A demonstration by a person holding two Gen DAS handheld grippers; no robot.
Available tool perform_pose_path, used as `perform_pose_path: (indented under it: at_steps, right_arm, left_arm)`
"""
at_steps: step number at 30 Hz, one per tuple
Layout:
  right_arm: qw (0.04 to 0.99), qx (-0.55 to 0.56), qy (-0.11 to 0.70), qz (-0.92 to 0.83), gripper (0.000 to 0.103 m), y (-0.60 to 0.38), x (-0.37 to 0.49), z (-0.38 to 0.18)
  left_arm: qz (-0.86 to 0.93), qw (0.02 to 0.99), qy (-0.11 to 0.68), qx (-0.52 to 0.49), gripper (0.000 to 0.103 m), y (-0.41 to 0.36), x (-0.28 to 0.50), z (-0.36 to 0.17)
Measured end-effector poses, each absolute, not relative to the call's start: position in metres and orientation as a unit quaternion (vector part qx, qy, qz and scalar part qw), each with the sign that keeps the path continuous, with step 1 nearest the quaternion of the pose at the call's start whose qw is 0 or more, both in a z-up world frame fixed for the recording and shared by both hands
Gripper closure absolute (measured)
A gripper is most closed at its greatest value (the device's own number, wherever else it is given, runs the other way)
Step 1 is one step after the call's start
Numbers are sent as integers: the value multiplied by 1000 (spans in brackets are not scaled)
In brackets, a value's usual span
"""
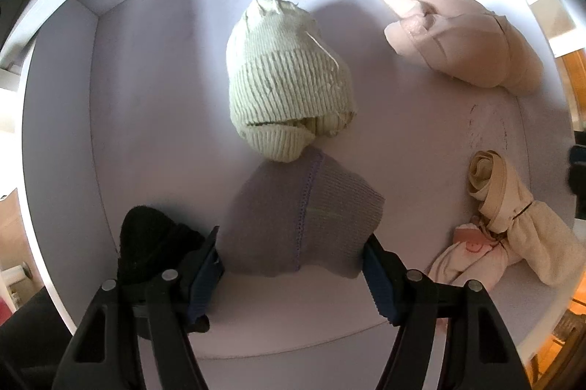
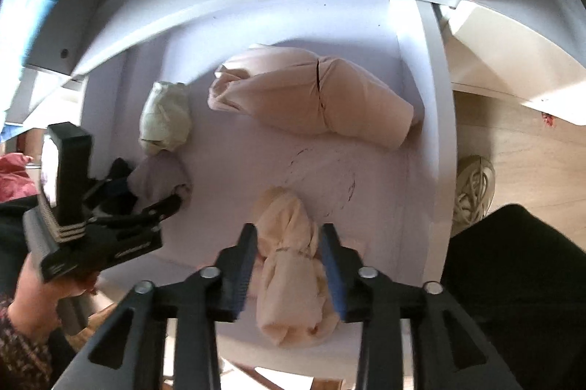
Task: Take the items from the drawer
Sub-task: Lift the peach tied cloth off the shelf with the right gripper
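The white open drawer (image 1: 62,148) holds rolled garments. At its middle lies a pale green ribbed knit roll (image 1: 285,78); touching that roll's near end, a lavender knit piece (image 1: 304,218) sits between the spread pads of the left tool (image 1: 293,265). Right of the green roll, the right tool (image 2: 289,265) stands part-spread around a cream rolled cloth bundle (image 2: 289,280); contact cannot be told.

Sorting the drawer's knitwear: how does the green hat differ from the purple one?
The green hat is pale green with chunky ribs; the purple hat is dull lilac in a finer knit. The green hat lies free, farther up the drawer; the purple hat sits between the left gripper jaws, which flank its sides. Both are soft knits, and their edges meet.
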State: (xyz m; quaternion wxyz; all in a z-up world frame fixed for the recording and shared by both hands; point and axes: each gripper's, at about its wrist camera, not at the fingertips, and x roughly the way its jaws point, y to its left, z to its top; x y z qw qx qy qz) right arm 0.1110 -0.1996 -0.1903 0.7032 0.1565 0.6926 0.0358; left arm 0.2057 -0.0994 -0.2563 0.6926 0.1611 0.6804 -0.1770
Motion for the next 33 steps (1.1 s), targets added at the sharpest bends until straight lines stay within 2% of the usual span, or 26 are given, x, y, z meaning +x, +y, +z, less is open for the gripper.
perform_pose_path:
  at_steps: [7,12,13,14,17,25,33]
  right_arm:
    - [618,103,778,38,59,-174,108,-249]
    - [610,105,784,51,59,-172,108,-261]
    - [608,99,785,57,59,-169,107,-263]
    - [610,98,784,61,66,-168,107,-264]
    - [622,113,772,60,70,-170,107,-254]
    - [663,202,717,70,70,-195,100,-199]
    - [678,232,692,86,70,-203,99,-157]
  left_arm:
    - [-175,690,684,156,31,-99,213,-262]
    - [-172,689,689,147,30,-96,219,-267]
    - [-172,688,690,144,30,-96,220,-267]
    - [-172,688,690,143,30,-93,222,-269]
    - [-171,687,693,139,30,-92,225,-270]
    - [-169,684,696,137,31,-90,235,-273]
    - [-169,681,700,133,31,-90,234,-273]
